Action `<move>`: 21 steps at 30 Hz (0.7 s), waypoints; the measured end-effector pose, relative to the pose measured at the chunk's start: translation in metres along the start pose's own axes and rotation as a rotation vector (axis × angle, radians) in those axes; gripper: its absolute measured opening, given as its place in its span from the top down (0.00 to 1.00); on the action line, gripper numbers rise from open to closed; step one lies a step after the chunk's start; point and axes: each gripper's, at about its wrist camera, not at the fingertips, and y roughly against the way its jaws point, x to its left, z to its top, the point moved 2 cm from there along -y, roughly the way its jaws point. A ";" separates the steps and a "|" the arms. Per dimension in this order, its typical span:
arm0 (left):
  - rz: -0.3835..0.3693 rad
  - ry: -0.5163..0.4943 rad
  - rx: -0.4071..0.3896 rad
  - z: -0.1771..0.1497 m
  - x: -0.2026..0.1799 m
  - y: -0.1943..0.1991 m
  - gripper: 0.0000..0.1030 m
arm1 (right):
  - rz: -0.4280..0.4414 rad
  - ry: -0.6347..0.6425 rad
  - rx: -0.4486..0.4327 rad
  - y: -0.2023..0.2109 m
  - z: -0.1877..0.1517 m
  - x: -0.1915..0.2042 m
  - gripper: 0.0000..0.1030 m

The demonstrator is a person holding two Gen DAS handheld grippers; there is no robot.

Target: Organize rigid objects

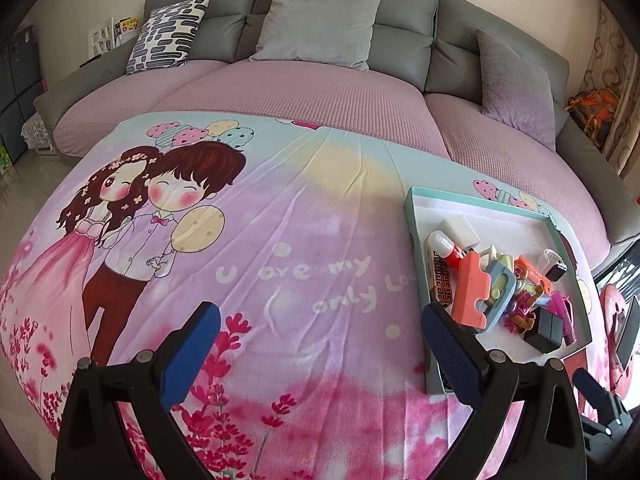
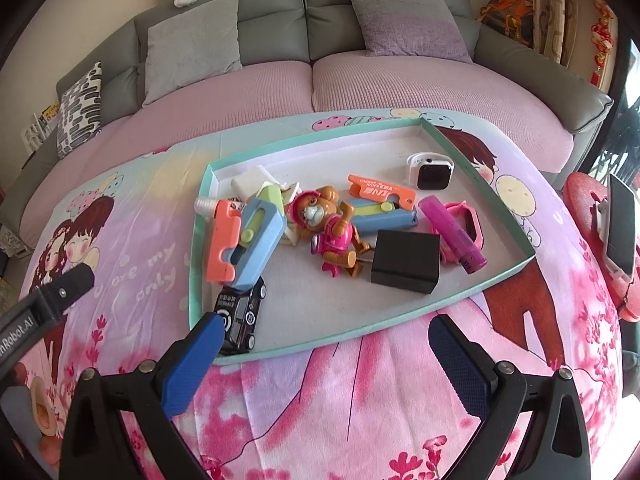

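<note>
Sofa behind, cartoon blanket (image 2: 320, 400) underneath. Toys are piled in the tray (image 2: 500, 196); the black box (image 2: 404, 262), stiff and light, is best pinched across flat sides. Both hand-held grippers (image 1: 320, 344) (image 2: 324, 354) are spread, empty.

a tray (image 2: 516, 262) lies on a blanket (image 2: 320, 400), with a sofa (image 2: 304, 12) behind it. in the tray, a toy car (image 2: 240, 316) sits at the near left corner, a toy figure (image 2: 328, 228) in the middle, a box (image 2: 404, 262) just right of it, and a watch (image 2: 430, 170) toward the far right.
</note>
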 end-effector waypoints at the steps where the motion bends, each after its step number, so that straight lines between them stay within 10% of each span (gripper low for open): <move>1: -0.004 -0.002 0.007 -0.003 0.001 0.001 0.03 | -0.004 0.006 0.005 -0.001 -0.002 0.000 0.00; 21: 0.170 -0.165 0.105 -0.033 0.006 -0.022 0.03 | -0.034 0.047 0.025 -0.012 -0.004 0.003 0.00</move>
